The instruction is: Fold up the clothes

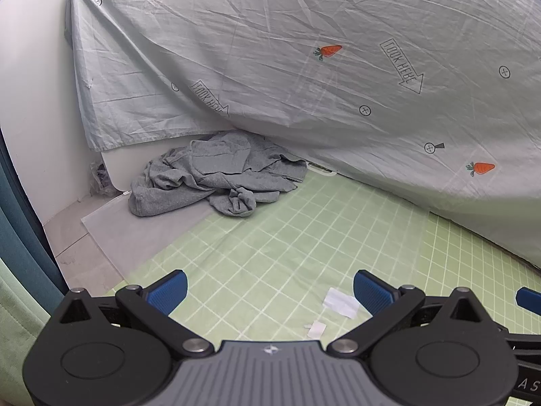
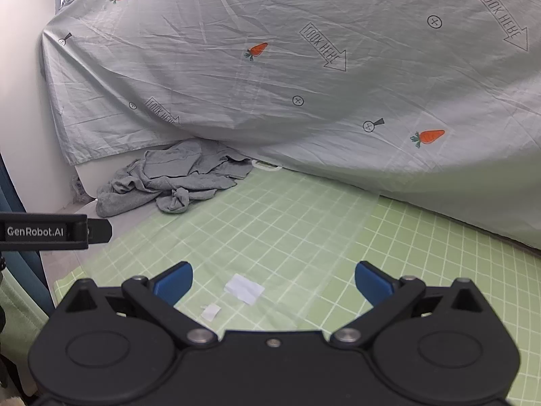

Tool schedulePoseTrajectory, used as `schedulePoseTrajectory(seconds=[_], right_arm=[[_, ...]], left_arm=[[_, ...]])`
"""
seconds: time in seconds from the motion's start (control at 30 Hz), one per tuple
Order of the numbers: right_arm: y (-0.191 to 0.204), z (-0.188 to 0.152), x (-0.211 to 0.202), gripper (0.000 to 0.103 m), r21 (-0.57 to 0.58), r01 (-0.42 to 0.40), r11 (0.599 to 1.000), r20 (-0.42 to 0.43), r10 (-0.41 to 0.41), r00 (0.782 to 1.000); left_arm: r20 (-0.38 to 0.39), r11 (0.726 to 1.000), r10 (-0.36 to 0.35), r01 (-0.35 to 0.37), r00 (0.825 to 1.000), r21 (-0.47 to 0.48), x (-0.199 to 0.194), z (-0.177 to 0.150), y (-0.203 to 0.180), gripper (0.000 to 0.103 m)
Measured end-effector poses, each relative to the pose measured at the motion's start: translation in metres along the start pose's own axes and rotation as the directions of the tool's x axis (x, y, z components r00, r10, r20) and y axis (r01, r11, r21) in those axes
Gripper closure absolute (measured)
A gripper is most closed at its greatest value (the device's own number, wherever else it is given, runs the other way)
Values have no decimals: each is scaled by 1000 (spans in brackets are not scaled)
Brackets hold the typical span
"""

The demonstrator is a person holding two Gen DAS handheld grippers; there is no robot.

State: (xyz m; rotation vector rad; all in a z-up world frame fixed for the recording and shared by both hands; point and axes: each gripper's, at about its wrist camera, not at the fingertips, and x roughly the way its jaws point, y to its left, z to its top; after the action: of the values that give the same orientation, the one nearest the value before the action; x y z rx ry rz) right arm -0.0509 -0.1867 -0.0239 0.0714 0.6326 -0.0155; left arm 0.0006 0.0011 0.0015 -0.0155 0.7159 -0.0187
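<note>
Grey garment (image 1: 216,176) crumpled in heap at far left edge of green grid sheet (image 1: 304,237), against draped carrot-print sheet (image 1: 304,67); no fold started. Left gripper (image 1: 268,292) jaws spread, empty, well short of heap. Right gripper (image 2: 274,282) same. Whole task left: reach, spread flat, fold

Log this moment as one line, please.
stage: before first grasp | left gripper: open, empty | right gripper: open, empty | grey garment: crumpled, untouched, far corner of green checked sheet

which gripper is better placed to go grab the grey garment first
Left, probably. The crumpled grey garment lies far left on the mat; the left gripper is on that side, the right gripper further right. Both are open, empty.
</note>
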Motion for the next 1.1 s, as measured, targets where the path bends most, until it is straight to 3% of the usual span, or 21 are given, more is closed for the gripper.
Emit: schedulePoseTrajectory(seconds=[1.1], right_arm=[[-5, -2, 0, 0, 20, 18, 1000, -18, -17, 1000]], left_arm=[[-12, 1000, -1, 1, 1000, 7, 0, -5, 5, 0]])
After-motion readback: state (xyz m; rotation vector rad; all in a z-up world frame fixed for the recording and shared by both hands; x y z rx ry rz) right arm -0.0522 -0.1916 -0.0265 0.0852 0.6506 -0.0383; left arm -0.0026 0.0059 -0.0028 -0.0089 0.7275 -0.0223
